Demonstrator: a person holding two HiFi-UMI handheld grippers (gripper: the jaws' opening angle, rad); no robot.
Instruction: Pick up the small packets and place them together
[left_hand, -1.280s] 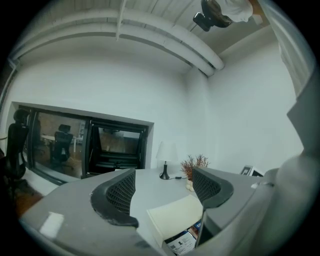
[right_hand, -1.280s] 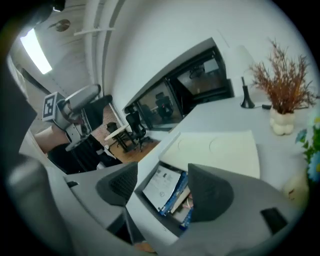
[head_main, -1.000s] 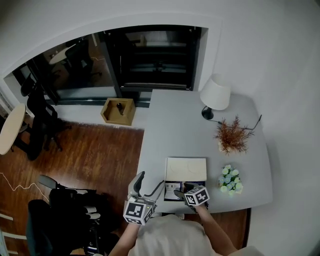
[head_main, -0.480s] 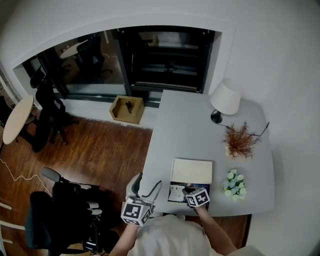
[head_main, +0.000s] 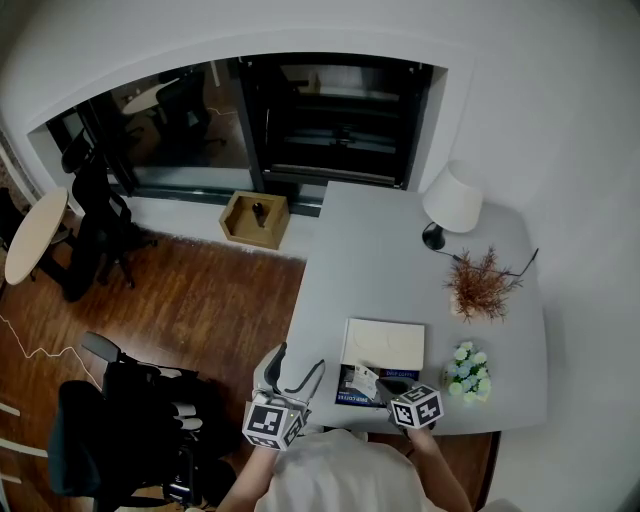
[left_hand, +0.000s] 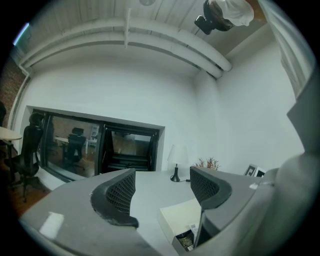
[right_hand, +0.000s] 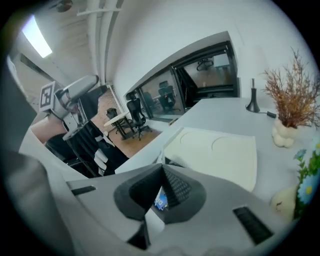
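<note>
Packet (right_hand: 160, 200): one, raised over one open box (head_main: 385, 343).
Right gripper (right_hand: 163, 168): just closed, pinching it.
Left gripper (left_hand: 162, 187): jaws wide, empty.

White walls (head_main: 560, 120), the far one curved. Wide dark window (head_main: 300, 110) in the far wall, with office chairs dimly visible behind the glass. Brown wood plank floor (head_main: 200, 300). Light grey table (head_main: 380, 250) near the right wall. It carries a white-shade lamp (head_main: 452, 203), a dried reddish plant (head_main: 484, 283) and a small bunch of pale flowers (head_main: 465, 364). Open wooden box (head_main: 253, 219) just below the window. Black office chair (head_main: 95, 215) beside a round pale side table (head_main: 35, 238) at left. Ceiling strip light (right_hand: 37, 34) is lit.
</note>
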